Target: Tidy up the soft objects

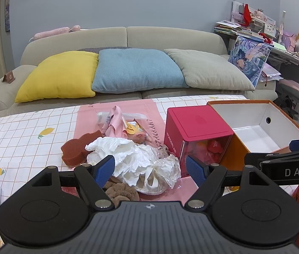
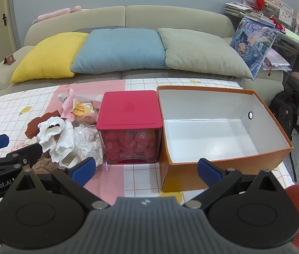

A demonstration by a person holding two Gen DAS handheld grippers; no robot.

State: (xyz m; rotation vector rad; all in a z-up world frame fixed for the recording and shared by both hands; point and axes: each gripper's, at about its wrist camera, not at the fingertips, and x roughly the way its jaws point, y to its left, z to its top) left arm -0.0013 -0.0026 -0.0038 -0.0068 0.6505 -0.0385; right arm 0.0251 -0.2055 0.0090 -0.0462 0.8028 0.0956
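The left gripper (image 1: 150,168) is hovering with its jaws spread wide and gripping nothing, its blue pads straddling a heap of soft objects on the tablecloth (image 1: 22,131): a crumpled white plastic bag (image 1: 136,158), a brown sponge (image 1: 75,150) lying flat at the heap's left edge, a pink cloth (image 1: 115,122) trailing toward the sofa (image 1: 128,38), and a brown fuzzy item (image 1: 122,191) nearest the camera. The right gripper (image 2: 147,170) is likewise standing fully open and empty, pointing down at the gap between the red-lidded clear container (image 2: 129,127) and the open orange box (image 2: 221,127), whose long axis is running left to right beside the container.
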